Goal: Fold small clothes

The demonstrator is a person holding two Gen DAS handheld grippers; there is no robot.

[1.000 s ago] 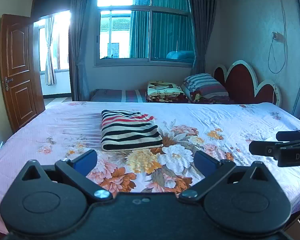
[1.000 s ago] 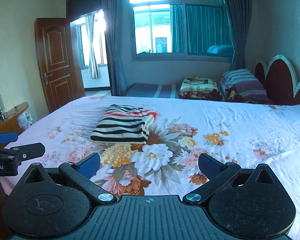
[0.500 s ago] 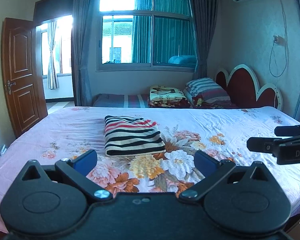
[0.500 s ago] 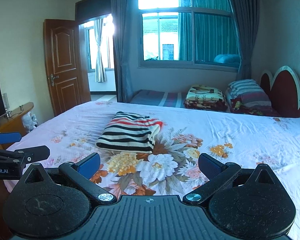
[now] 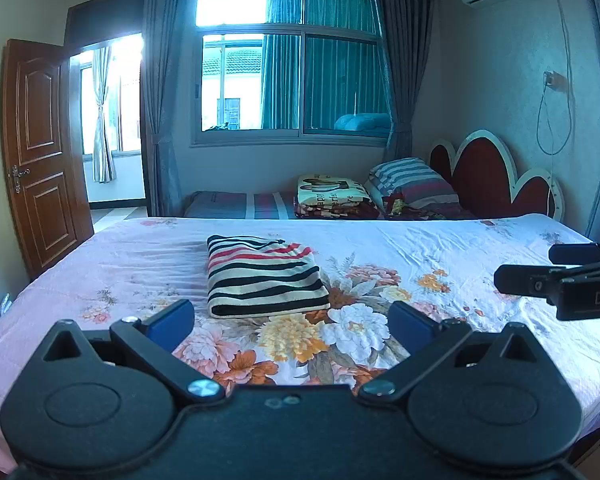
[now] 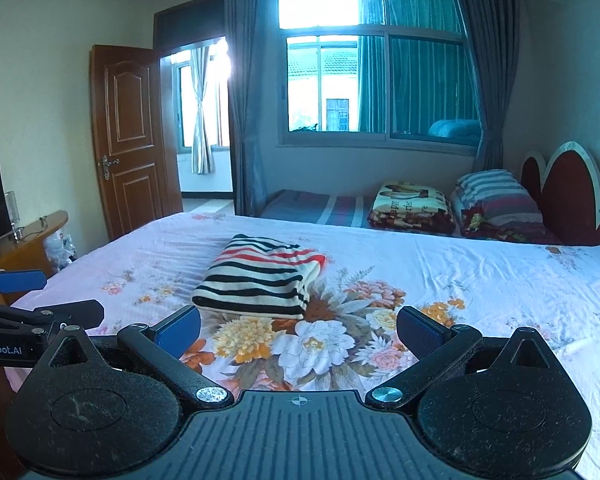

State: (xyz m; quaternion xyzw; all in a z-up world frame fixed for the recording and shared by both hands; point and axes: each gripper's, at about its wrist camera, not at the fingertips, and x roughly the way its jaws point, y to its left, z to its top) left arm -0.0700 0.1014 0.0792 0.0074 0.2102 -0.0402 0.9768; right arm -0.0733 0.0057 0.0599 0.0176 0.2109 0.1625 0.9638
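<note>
A: Two sets of jaws, both spread wide and holding nothing: our left gripper [image 5: 290, 316] and right gripper [image 6: 298, 328] hang level above the near edge of the bed [image 5: 440, 248], well apart from the cloth.

B: Where does the striped garment [image 5: 262, 274] lie?

A: On the floral sheet, ahead of us, already a squared bundle with stacked layers.

B: We judge the folding done, then; we likely hold clear so nothing drags it open, though we cannot be sure
</note>
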